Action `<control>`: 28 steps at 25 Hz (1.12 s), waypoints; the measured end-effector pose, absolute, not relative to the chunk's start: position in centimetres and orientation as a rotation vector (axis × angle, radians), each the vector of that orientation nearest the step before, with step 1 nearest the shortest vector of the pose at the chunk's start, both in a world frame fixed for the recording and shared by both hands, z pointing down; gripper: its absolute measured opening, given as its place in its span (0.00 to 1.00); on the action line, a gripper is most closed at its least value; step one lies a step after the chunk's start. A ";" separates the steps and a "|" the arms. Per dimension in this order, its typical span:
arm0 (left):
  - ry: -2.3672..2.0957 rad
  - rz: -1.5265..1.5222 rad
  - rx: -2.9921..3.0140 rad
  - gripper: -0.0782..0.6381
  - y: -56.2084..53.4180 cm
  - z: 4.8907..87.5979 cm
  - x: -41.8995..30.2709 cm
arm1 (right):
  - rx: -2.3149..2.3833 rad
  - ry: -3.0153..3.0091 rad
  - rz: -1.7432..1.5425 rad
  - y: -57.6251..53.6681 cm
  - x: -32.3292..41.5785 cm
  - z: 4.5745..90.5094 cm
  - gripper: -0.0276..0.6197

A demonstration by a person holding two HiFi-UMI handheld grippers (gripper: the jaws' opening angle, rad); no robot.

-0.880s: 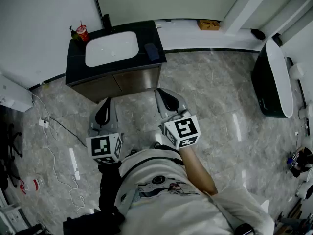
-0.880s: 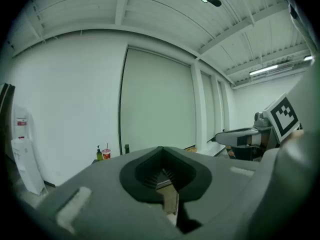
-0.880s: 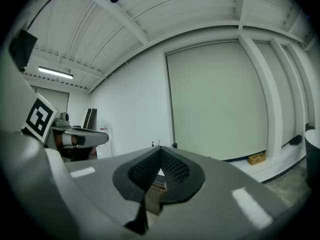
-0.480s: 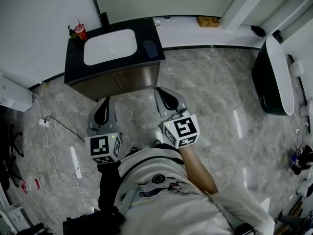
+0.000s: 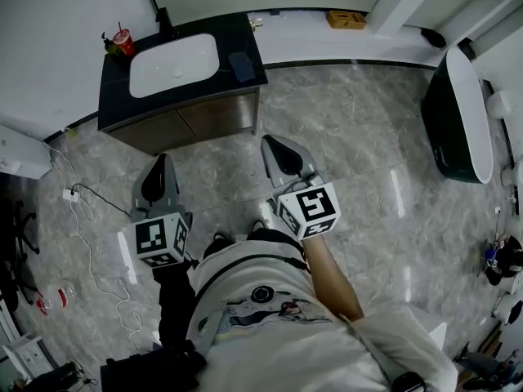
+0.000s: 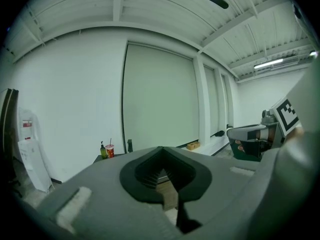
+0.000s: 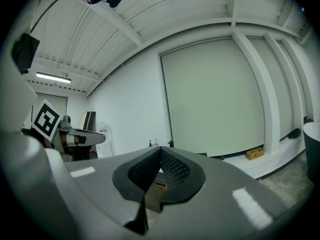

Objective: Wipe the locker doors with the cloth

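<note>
1. Head view: the person stands on a grey marble floor (image 5: 351,129) and faces a black-topped vanity (image 5: 110,104). The left gripper (image 5: 160,162) and the right gripper (image 5: 271,144) are held out side by side, apart from each other and short of the vanity. Each has its jaws together and holds nothing. The wooden cabinet doors (image 5: 204,121) below the white basin (image 5: 174,54) are closed. The dark blue cloth (image 5: 242,65) lies on the countertop just right of the basin, and neither gripper touches it. A red cup (image 5: 122,41) stands at the back left corner.
2. Left gripper view: the black pads (image 6: 145,176) meet at the tip, with nothing between them. The brown wood of the cabinet doors (image 6: 170,194) shows through the slit below them. The red cup (image 6: 109,150) stands beside a green bottle (image 6: 103,150).
3. Right gripper view: the jaws are closed on each other and empty, with the cabinet wood (image 7: 152,199) behind them. A cardboard box (image 7: 255,154) sits by the wall on the right.
</note>
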State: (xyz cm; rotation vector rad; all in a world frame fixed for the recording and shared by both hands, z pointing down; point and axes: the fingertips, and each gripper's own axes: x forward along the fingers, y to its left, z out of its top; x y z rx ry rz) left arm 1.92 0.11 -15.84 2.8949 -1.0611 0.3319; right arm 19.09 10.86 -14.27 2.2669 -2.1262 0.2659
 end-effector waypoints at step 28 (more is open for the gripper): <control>-1.015 0.405 2.828 0.11 -14.5 -10.8 7.9 | 2.251 -2.016 0.389 -1.3 25.4 -9.3 0.05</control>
